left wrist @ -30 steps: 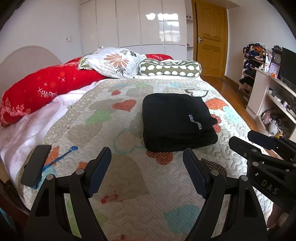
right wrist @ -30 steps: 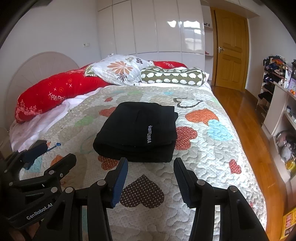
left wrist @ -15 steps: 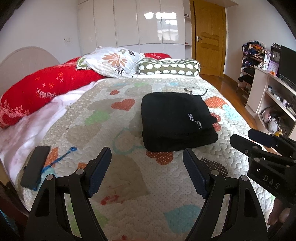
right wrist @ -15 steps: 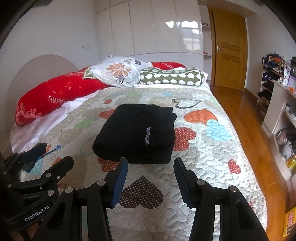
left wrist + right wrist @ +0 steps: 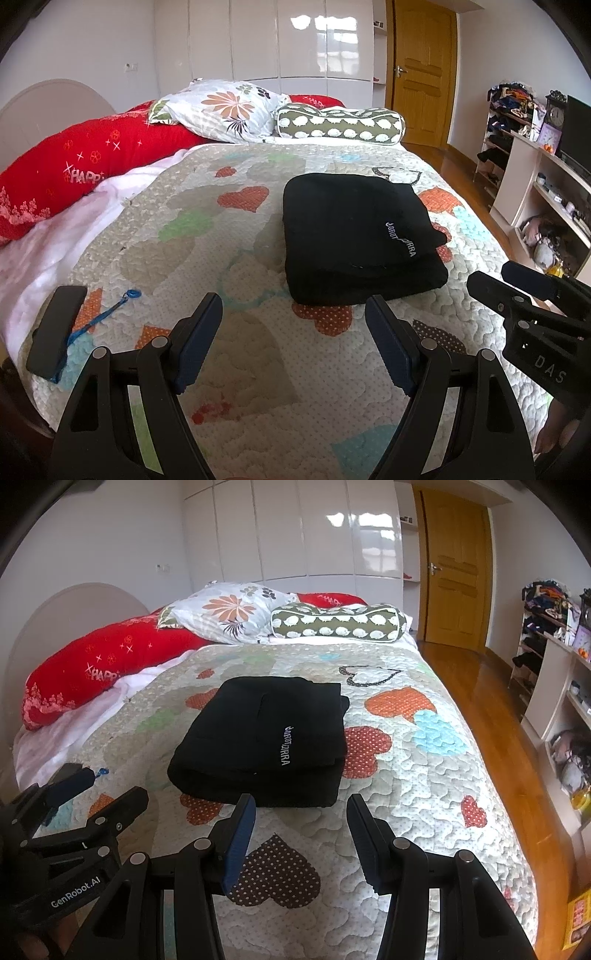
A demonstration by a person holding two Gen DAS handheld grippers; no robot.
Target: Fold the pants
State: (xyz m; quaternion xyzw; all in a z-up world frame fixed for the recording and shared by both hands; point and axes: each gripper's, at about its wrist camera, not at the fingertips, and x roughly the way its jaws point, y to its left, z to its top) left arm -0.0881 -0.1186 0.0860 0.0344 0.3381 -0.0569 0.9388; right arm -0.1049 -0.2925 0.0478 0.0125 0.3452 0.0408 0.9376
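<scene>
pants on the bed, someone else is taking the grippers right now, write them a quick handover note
Left gripper: open, empty, held above the quilt short of the pants.
Right gripper: open, empty, just in front of the near edge of the pants.
Pants: black, folded into a compact stack in the middle of the quilt, white lettering facing up.
Done: the fold looks finished and tidy.
Left: probably nothing but a check of the edges. A phone lies at the left edge of the bed, clear of the pants.
</scene>
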